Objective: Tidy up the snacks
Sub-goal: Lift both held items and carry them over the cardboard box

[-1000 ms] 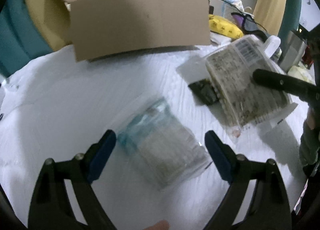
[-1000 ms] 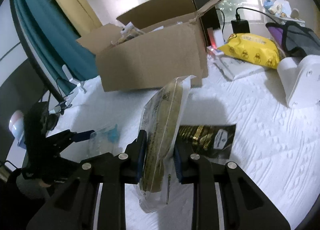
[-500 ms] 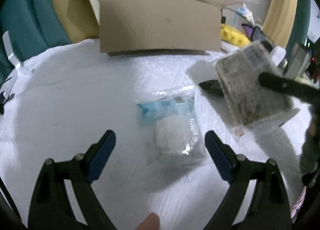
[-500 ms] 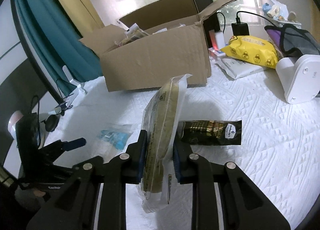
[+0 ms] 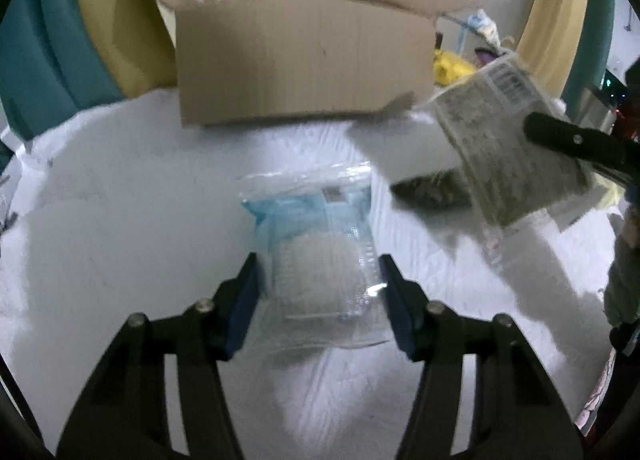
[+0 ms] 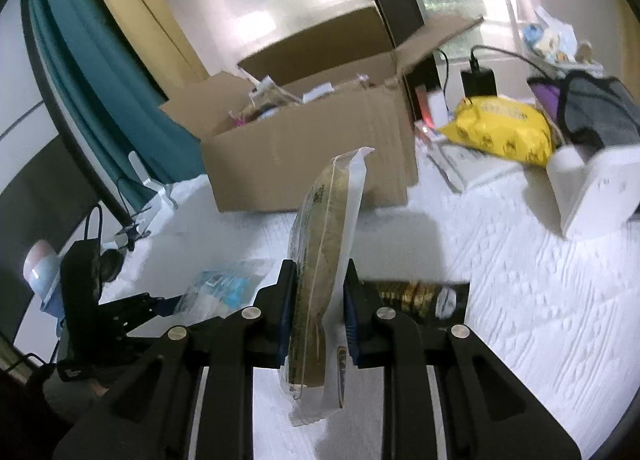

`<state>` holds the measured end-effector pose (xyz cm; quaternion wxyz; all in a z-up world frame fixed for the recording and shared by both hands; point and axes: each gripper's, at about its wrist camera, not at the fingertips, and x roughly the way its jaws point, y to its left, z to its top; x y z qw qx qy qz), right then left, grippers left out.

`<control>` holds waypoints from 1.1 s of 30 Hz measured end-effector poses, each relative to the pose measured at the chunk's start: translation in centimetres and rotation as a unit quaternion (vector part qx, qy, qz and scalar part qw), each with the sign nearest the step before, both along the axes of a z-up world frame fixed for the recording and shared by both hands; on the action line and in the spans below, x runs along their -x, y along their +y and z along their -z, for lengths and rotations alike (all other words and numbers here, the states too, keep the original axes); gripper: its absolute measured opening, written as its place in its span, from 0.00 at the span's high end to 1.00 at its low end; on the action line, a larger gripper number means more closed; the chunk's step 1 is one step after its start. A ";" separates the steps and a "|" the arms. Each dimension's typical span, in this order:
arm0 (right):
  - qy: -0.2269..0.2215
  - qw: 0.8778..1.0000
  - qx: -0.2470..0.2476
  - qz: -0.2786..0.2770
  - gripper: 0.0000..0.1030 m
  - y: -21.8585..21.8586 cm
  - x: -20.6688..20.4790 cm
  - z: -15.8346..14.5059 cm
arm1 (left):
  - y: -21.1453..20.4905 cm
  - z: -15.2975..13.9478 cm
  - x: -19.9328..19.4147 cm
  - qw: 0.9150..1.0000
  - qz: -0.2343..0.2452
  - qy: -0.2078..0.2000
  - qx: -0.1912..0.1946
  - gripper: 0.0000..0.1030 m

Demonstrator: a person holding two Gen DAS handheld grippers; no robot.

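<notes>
Left tongs [image 5: 320, 284]: low centre of left wrist view, just narrowed in around the clear packet [image 5: 320, 244]; blue pads sit at both side edges of it. Contact looks made but pic is blurry, can't tell if they truly press.
Clear packet: flat on the white bedspread [image 5: 120, 199], centre of frame, blue print in its upper half, pale block inside lower half. In right wrist view it's lower left, next to the left tongs.
Right tongs [image 6: 320, 308]: bottom centre of right wrist view, narrow, clamped on the oat bar pack [image 6: 324, 260]. Pack stands on edge betw. the pads, top seal up toward frame centre, bottom seal hanging below the pads.
Oat bar pack, left wrist view: upper right, held off the bedspread, barcode label at its top.
Dark snack pack [image 6: 424, 296]: flat on bedspread, just right of right tongs; gold and black print.
Cardboard box [image 5: 304, 59]: upper centre, flaps open, packets showing inside; stands behind both tongs.
Yellow bag [image 6: 500, 131]: upper right of right wrist view, right of the box.
White device [image 6: 596, 187]: right edge, on the bedspread.
Charger w/ cable [image 6: 478, 79]: behind the yellow bag.
Curtains: teal and yellow, upper left in both views.
</notes>
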<state>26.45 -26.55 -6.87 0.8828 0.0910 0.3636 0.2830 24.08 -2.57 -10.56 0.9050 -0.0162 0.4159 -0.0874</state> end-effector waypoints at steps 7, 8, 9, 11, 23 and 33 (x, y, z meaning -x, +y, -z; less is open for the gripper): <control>-0.018 1.000 -0.011 -0.009 0.77 0.8 -1.7 -1.9 | 0.7 -4.0 -0.4 0.999 0.004 -0.045 0.002 0.43; -0.020 1.000 -0.011 -0.011 0.77 1.1 -1.9 -2.1 | 0.8 -4.6 -0.6 0.999 0.006 -0.051 0.002 0.43; -0.022 1.000 -0.011 -0.013 0.77 1.3 -2.1 -2.3 | 0.9 -4.9 -0.8 0.998 0.006 -0.055 0.002 0.43; -0.025 0.999 -0.014 -0.017 0.77 1.7 -2.6 -2.9 | 1.2 -5.6 -1.3 0.998 0.007 -0.062 0.002 0.43; -0.052 0.997 -0.045 -0.024 0.77 3.8 -7.0 -6.6 | 3.9 -9.8 -5.9 0.994 0.007 -0.107 -0.006 0.43; -0.078 0.995 -0.053 -0.011 0.78 5.4 -12.2 -9.2 | 6.0 -12.3 -10.8 0.992 -0.002 -0.125 -0.005 0.43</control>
